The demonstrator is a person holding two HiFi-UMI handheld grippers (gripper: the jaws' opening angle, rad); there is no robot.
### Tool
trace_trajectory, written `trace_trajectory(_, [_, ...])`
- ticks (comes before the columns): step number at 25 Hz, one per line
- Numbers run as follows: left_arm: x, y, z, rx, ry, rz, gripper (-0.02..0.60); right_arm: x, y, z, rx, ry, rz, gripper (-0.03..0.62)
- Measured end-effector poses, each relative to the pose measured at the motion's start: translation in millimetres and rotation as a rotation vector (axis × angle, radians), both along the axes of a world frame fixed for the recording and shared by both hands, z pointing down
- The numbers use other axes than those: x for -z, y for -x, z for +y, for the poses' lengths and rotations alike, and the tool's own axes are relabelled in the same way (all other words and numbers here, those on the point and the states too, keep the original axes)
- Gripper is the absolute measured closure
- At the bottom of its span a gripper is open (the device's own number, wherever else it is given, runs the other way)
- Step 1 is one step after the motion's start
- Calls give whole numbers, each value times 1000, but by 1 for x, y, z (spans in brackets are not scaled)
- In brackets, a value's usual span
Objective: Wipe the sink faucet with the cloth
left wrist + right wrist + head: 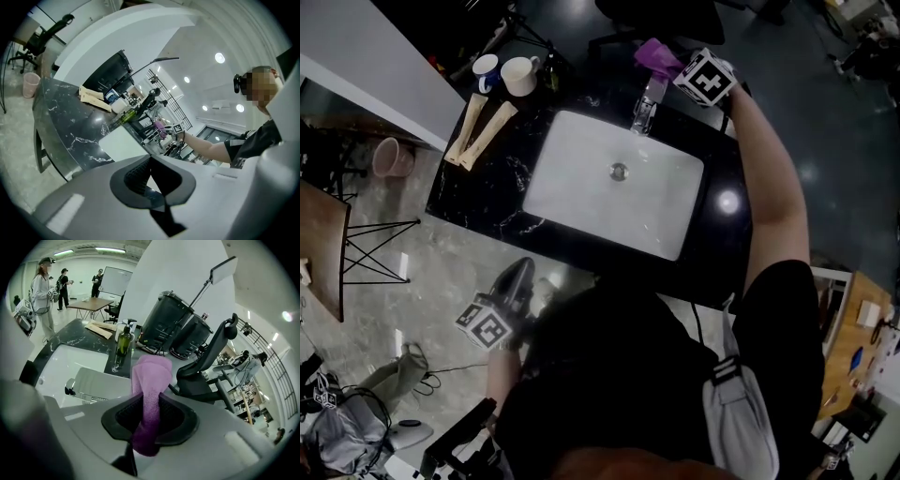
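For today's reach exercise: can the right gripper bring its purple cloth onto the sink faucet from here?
Probably yes. The right gripper is shut on the purple cloth, and the faucet sits close below and beside it, with nothing seen between them.

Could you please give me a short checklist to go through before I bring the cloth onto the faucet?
1. Purple terry cloth clamped in the right gripper: ok, the pads press on it.
2. Cloth touching the chrome sink faucet: not ok, it hangs beside it.
3. Left gripper out of the way: ok, jaws together on nothing, off the near side of the black marble counter.
4. Green bottle upright behind the faucet: ok, but close to the wiping path.
5. White rectangular basin free of things: ok.
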State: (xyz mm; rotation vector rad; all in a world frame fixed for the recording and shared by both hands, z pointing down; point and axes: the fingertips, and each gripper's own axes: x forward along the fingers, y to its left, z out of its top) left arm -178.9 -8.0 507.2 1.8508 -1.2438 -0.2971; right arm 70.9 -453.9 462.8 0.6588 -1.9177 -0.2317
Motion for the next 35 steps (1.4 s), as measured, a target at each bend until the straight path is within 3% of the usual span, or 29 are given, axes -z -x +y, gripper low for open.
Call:
trace_trajectory(7, [9,1,-2,-46,-16,-7,581,11,4,32,-1,-29,-32,499])
trace_trajectory(16, [17,11,-4,-163,-66,21,581,17,23,127,38,-47,-104,499])
trace_trajectory(22, [24,20,2,-191,-54,13,581,-18,34,183,70,-42,-76,499])
trace_trajectory(27, [23,24,9,-184,-62,25,581,-36,31,174,31,-9,-85,499])
trace_trajectory(35, [15,31,13,-130,0,-1,581,-48,19,121,-38,9,-86,499])
